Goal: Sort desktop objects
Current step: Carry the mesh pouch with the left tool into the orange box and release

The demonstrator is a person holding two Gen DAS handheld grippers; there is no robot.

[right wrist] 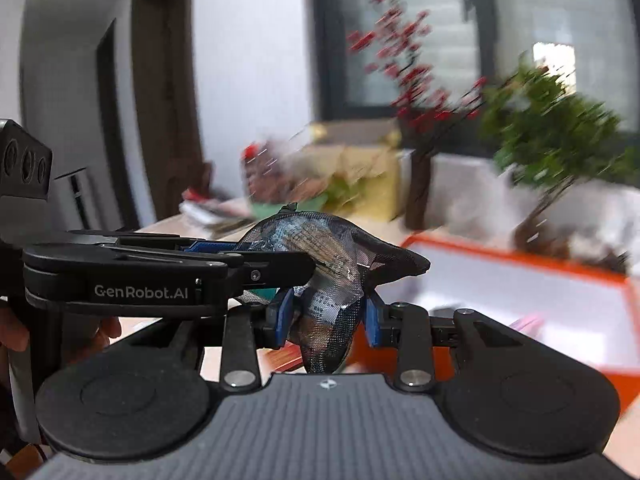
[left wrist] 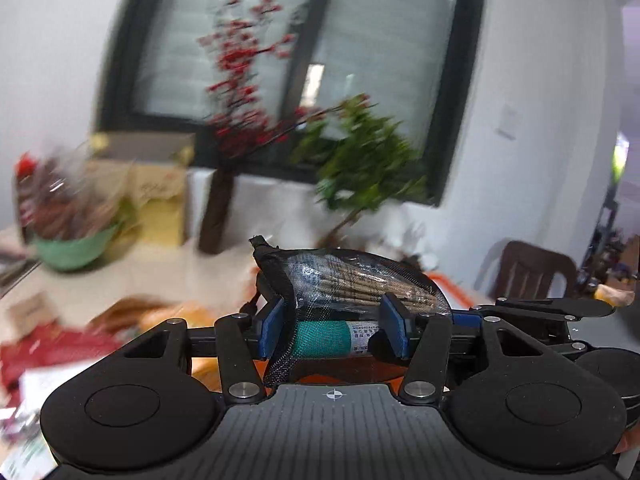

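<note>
Behind everything, the window (left wrist: 304, 68) fills the far wall, and the rest is placed from it. Below its sill the desk (left wrist: 132, 276) runs across, blurred. The orange tray (right wrist: 532, 292) lies on the desk under the window's right half, near your right side. A green plant (right wrist: 548, 140) stands in front of the window's right pane, and a red-berry branch (left wrist: 240, 60) rises before its middle. A green bowl (left wrist: 76, 252) sits on the desk, left of the window.

Both your tools point slightly downward toward the window wall, raised above the desk. In the right wrist view part of your hand (right wrist: 102, 332) shows at the lower left, behind the left tool.

Your left tool (left wrist: 334, 326) is clenched on one end of the mesh pouch (left wrist: 352, 284), its blue pads (left wrist: 394, 326) pressing the netting from both sides. Your right tool (right wrist: 328, 320) is clenched on the pouch's other end, which bunches between the pads.

The pouch hangs in the air between the tools, below the window and above the desk. Through its netting you can see a teal roll (left wrist: 324, 338) and a bundle of thin brown sticks (left wrist: 360, 284).
</note>
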